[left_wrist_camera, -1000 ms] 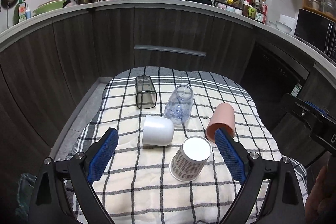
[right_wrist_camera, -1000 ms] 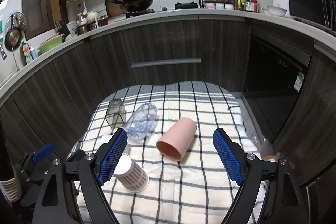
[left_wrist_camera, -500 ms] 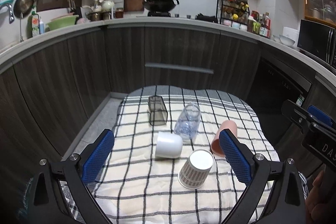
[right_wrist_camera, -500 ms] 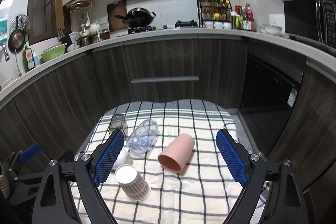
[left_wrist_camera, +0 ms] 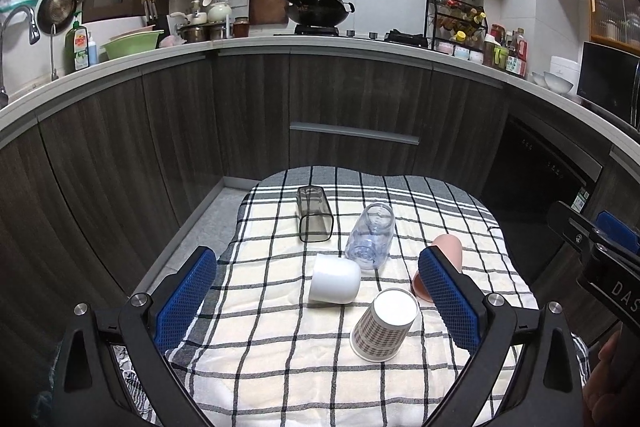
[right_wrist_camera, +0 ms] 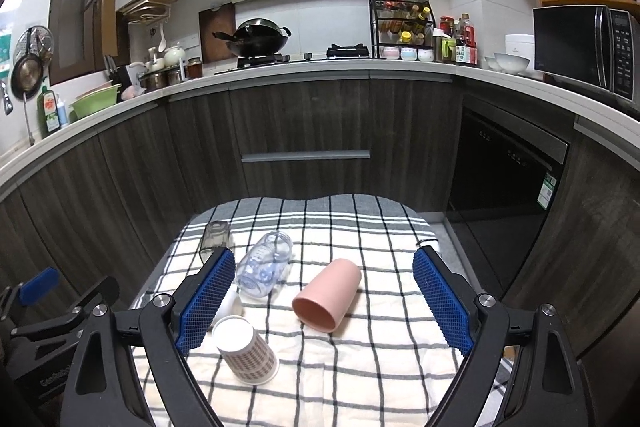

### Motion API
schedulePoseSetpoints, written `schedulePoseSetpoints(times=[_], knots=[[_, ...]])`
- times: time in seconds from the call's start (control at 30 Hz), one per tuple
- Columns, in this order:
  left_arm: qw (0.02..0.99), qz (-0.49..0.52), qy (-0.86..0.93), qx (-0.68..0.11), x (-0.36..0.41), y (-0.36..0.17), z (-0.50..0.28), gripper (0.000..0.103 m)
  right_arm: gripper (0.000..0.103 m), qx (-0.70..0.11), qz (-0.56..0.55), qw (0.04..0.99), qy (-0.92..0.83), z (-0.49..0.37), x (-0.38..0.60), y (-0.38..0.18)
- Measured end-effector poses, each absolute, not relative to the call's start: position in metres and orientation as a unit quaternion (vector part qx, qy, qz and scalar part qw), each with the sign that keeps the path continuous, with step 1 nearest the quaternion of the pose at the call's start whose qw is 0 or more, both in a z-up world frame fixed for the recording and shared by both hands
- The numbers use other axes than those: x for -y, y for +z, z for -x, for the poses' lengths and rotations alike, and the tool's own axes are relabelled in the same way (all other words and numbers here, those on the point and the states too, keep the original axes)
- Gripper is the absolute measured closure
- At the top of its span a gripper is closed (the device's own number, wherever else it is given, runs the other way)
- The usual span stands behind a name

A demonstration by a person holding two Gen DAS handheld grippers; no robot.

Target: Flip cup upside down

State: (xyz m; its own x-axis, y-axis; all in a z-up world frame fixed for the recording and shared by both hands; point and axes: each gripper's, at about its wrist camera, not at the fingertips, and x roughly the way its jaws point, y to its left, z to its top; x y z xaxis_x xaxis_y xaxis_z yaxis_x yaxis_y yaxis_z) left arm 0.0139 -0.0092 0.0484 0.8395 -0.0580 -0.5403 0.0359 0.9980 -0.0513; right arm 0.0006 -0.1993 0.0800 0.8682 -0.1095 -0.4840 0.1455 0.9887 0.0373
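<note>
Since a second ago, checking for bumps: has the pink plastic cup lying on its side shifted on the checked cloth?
No. The pink cup lies across the same stripes of the checked cloth; only the camera pulled back.

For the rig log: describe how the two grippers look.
Left gripper and right gripper match: black angular arms with silver bolts, fingers faced with blue cross-hatched pads. The right gripper's body carries white lettering, partly cut off. No cables show.

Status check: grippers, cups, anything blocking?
Left gripper open, empty, above the cloth. Right gripper open, empty. Patterned paper cup already upside down; pink cup, white cup, clear bottle on their sides. Nothing blocking.
</note>
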Motion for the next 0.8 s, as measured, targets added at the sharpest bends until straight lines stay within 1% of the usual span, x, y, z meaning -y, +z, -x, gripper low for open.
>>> schedulePoseSetpoints(times=[0.8], knots=[[0.957, 0.015, -0.027, -0.287, 0.0103, 0.045, -0.015, 0.0, 0.012, -0.25, -0.036, 0.965, -0.067, -0.0025, 0.2001, 0.0801]])
